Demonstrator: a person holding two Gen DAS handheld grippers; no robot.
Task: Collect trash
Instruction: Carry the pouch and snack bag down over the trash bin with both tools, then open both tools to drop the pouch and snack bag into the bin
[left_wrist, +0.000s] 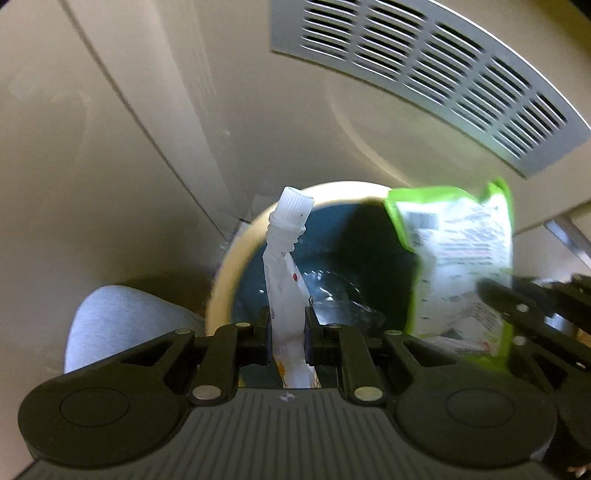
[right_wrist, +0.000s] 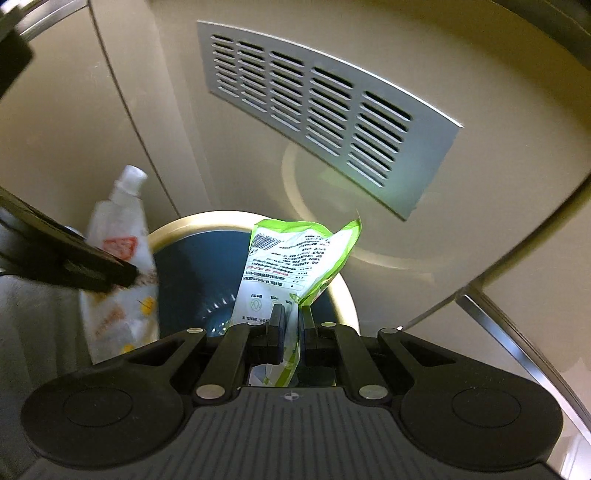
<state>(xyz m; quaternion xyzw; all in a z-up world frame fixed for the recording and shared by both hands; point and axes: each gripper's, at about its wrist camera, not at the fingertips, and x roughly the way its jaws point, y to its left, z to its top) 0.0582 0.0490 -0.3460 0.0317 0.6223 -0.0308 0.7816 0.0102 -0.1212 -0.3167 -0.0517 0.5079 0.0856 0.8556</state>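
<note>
No words or numbers can be read anywhere. The green-edged white wrapper (right_wrist: 295, 258) carries a barcode near its top corner, rows of tiny dark print, a red band and a few small round symbols, all too blurred to make out. The white spouted pouch (right_wrist: 122, 258) shows a red-orange emblem and orange and yellow marks, also unreadable. In the left wrist view both printed faces are smeared by motion.

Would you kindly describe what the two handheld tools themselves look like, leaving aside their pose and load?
Both look alike. The left tool and right tool are matte black plastic: a ribbed grey-black deck with a small crosshair mark, two round domed housings, angled linkage bars joined by silver rivets, and short flat black fingers. No cables, sleeves or hands are visible.
</note>
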